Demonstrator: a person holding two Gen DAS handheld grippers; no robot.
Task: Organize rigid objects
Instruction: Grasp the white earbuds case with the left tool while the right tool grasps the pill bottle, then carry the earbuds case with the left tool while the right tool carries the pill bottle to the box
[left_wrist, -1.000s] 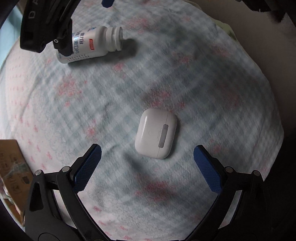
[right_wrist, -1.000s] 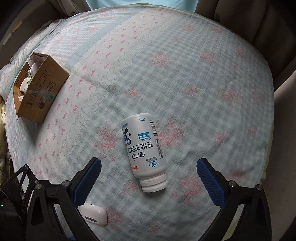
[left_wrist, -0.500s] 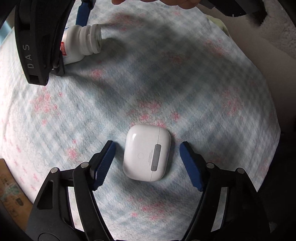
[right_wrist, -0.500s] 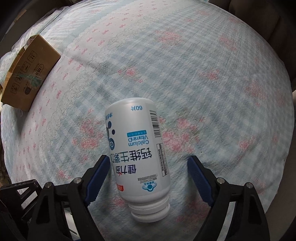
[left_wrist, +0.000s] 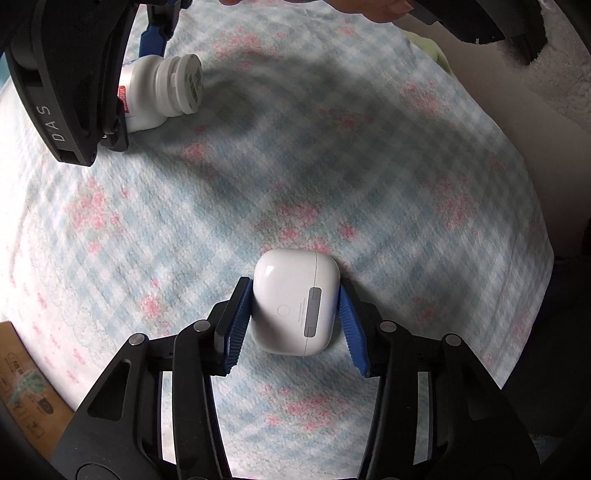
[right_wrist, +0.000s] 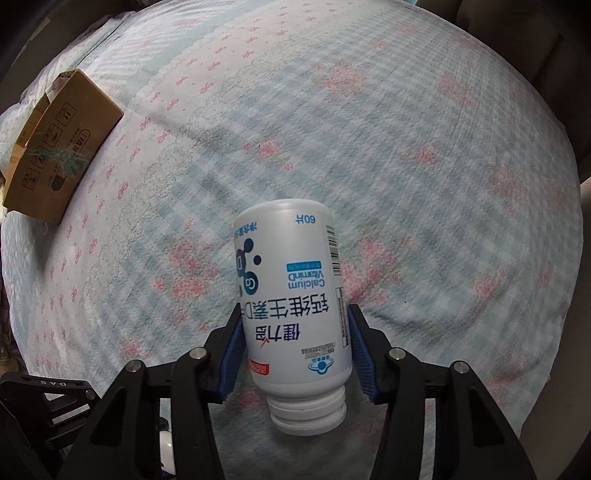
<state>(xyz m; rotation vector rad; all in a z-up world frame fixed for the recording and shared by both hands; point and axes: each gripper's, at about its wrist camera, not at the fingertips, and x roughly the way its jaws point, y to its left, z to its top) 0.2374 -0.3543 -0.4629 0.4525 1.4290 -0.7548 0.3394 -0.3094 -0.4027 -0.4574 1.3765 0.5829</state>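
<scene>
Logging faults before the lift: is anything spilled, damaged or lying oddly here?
Nothing spilled or damaged. The vitamin bottle lies on its side on the bedspread, cap on, and the white earbud case looks closed and intact.

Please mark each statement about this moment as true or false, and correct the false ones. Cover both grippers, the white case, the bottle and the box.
1. The left gripper is closed on the white earbud case. True.
2. The right gripper is open, with nothing between its pads. False: its blue pads press both sides of the white vitamin bottle.
3. The bottle stands upright on the bedspread. False: it lies on its side, cap toward the right wrist camera.
4. A cardboard box sits on the bedspread, far left in the right wrist view. True.
5. The bottle has no cap. False: its white screw cap is on.
</scene>
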